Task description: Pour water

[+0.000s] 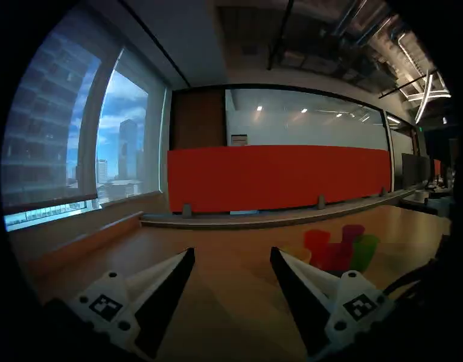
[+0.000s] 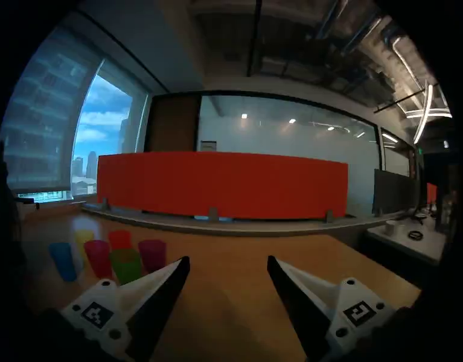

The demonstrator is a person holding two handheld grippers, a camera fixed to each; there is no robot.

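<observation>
pouring looks unstarted: left tool (image 1: 232,252) and right tool (image 2: 227,260) both gape empty, near the cups (image 2: 119,256) on the counter (image 2: 249,301).

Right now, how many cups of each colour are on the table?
Blue cup: 1
Yellow cup: 1
Green cup: 1
Purple cup: 1
Red or pinkish-red cups: 2
Total: 6 cups
</observation>
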